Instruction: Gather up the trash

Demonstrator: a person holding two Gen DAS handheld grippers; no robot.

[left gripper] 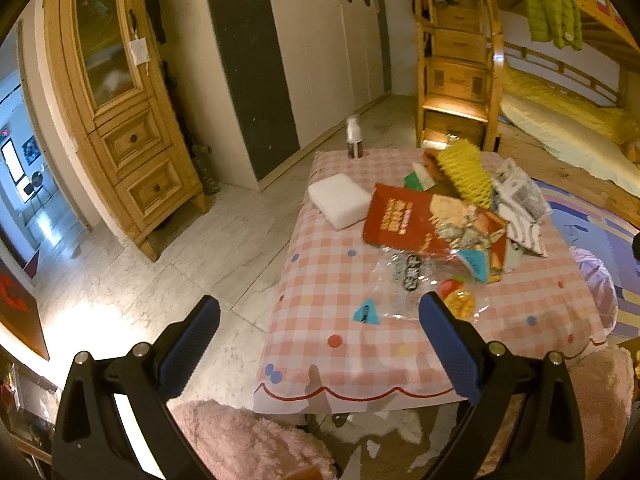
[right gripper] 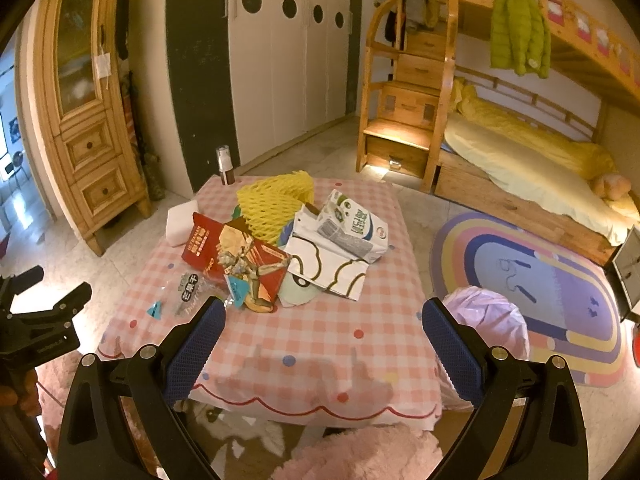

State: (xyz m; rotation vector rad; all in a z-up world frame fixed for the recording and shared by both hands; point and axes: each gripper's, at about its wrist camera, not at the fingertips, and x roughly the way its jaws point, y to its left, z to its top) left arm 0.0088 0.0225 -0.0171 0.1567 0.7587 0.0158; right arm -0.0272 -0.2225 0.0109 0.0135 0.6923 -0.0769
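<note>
Both grippers, left (left gripper: 320, 344) and right (right gripper: 324, 344), jaws wide, empty. Table (right gripper: 320, 344): one red snack bag (right gripper: 236, 258), one yellow foam net (right gripper: 276, 200), one milk carton (right gripper: 352, 230).

Worktop (right gripper: 320, 340) under pink checked cloth. Wooden cabinet (left gripper: 116, 112) at left wall; white wardrobe (right gripper: 296, 64) beyond. Bunk bed (right gripper: 540, 152) with green jacket (right gripper: 518, 34) hung on rail. Rainbow rug (right gripper: 560, 284) on floor.

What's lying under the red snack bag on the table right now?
The red snack bag overlaps a clear plastic wrapper at its near-left edge and the yellow foam fruit net behind. Anything beneath its middle is covered.
</note>
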